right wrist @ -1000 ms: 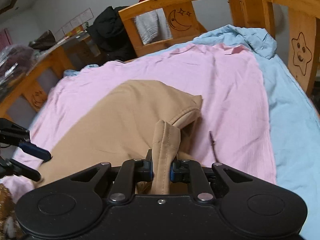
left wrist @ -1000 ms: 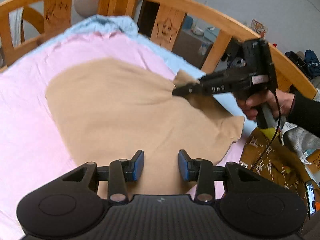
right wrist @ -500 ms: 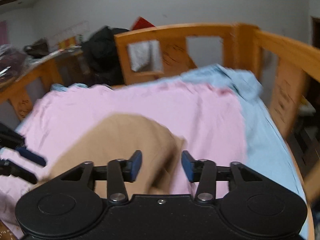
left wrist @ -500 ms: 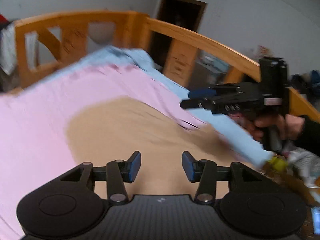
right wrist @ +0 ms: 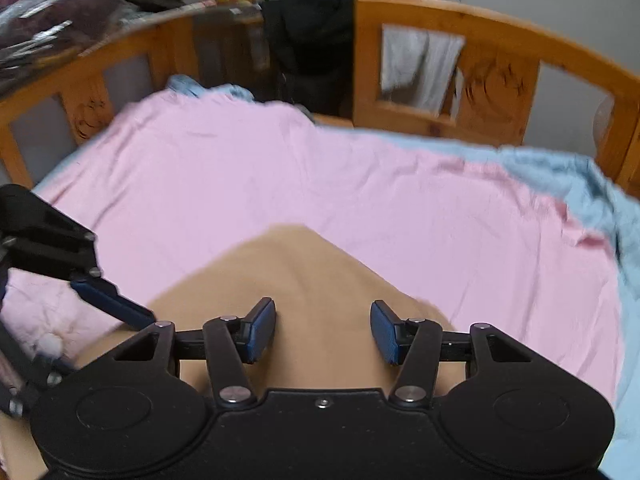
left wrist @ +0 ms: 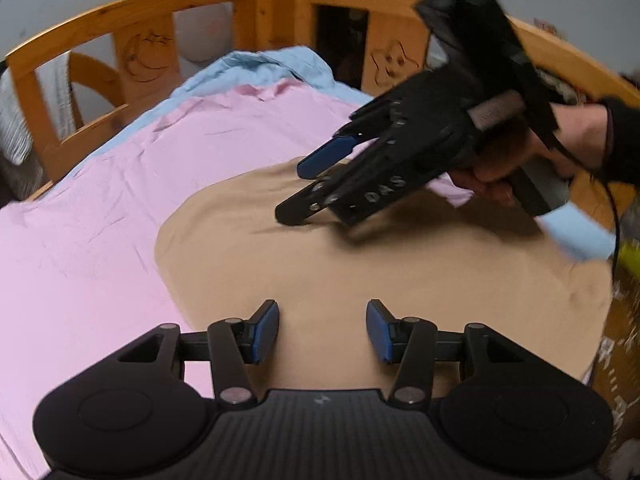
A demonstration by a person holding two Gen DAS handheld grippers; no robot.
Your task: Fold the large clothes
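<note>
Wooden-railed bed (left wrist: 256, 4) w/ pink sheet (left wrist: 80, 240), tan garment (left wrist: 360, 264) flat; both tools (left wrist: 322, 330) (right wrist: 323, 330) open, gripping nothing.

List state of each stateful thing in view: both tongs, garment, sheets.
left tongs: open, nothing between the pads, jaws have just been opening, above the garment
right tongs: open, empty, no cloth between the pads
tan garment: lying flat on the pink sheet, not gripped
pink sheet: spread over the bed, lightly wrinkled
blue sheet: under the pink one, bunched at the far corner
</note>
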